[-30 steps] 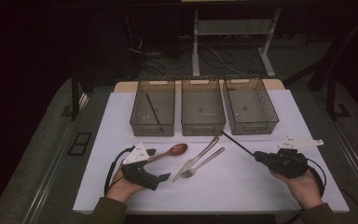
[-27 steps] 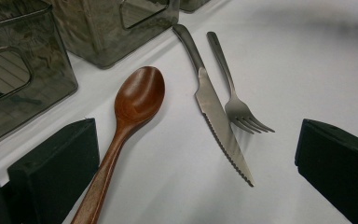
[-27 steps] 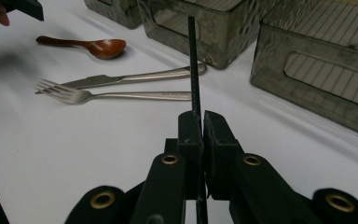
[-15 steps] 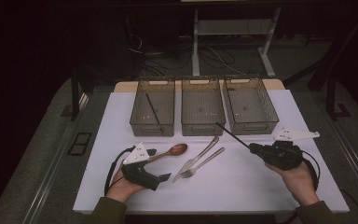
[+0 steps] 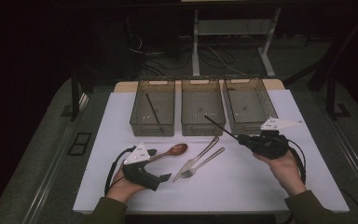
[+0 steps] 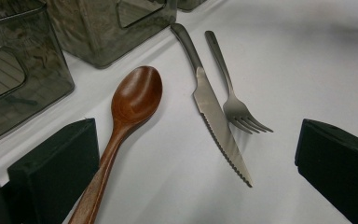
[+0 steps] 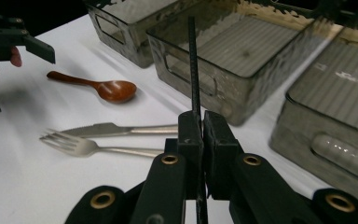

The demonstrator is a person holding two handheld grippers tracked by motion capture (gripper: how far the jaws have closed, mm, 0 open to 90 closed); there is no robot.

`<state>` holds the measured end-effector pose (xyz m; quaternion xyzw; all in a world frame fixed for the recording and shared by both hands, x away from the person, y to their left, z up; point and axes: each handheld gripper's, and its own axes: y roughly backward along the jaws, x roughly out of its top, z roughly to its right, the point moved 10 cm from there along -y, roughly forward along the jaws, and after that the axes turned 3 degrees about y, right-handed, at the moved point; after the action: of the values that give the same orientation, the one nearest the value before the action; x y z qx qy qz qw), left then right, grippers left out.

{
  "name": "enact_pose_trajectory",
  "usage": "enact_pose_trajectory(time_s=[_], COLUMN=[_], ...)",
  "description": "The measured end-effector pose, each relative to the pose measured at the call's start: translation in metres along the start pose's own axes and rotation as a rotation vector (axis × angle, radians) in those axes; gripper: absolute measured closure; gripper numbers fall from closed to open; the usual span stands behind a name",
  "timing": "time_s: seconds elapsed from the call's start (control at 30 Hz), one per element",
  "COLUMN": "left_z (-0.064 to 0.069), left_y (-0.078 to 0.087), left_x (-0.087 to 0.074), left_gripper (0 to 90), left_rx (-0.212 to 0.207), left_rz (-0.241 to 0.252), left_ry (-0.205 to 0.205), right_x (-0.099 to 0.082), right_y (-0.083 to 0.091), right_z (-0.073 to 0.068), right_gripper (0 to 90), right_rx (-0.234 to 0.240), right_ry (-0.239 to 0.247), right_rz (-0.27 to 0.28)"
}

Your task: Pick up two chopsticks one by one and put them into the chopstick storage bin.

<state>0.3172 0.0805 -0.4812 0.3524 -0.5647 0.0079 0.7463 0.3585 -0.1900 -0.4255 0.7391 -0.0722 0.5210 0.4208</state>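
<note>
Our right gripper [image 7: 196,125] pinching thin black chopstick [image 7: 194,70], fingers pressed tight on it; stick juts ahead toward middle bin [image 7: 242,56]. Risk: long stick pivots in narrow grip, tip catches bin rim. Our left gripper [image 6: 198,158] spread, empty, wooden spoon [image 6: 130,105] between fingers.

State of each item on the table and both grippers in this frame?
Black chopstick: clamped in right gripper, lifted, tip over middle bin.
Second chopstick: lying in left bin.
Right bin: empty.
Wooden spoon, knife, fork: flat on table.
Left gripper: open, holding nothing.
</note>
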Motion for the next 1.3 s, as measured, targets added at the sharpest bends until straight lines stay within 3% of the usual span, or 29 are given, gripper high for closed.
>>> enact_pose_trajectory(time_s=[0.57, 0.93, 1.3], left_z=[0.0, 0.002, 0.003], left_y=[-0.001, 0.0, -0.001], left_x=[-0.001, -0.001, 0.001], left_gripper=[0.0, 0.0, 0.0], left_rx=[-0.001, -0.001, -0.005], left_rz=[-0.001, -0.003, 0.009], left_ry=[0.001, -0.005, 0.013], right_x=[0.035, 0.051, 0.083], right_y=[-0.039, -0.071, -0.105], right_z=[-0.018, -0.024, -0.031], right_gripper=[85.1, 85.1, 85.1], right_rx=[0.043, 0.034, 0.031], right_ry=[0.037, 0.047, 0.061], right_rz=[0.024, 0.0, -0.019])
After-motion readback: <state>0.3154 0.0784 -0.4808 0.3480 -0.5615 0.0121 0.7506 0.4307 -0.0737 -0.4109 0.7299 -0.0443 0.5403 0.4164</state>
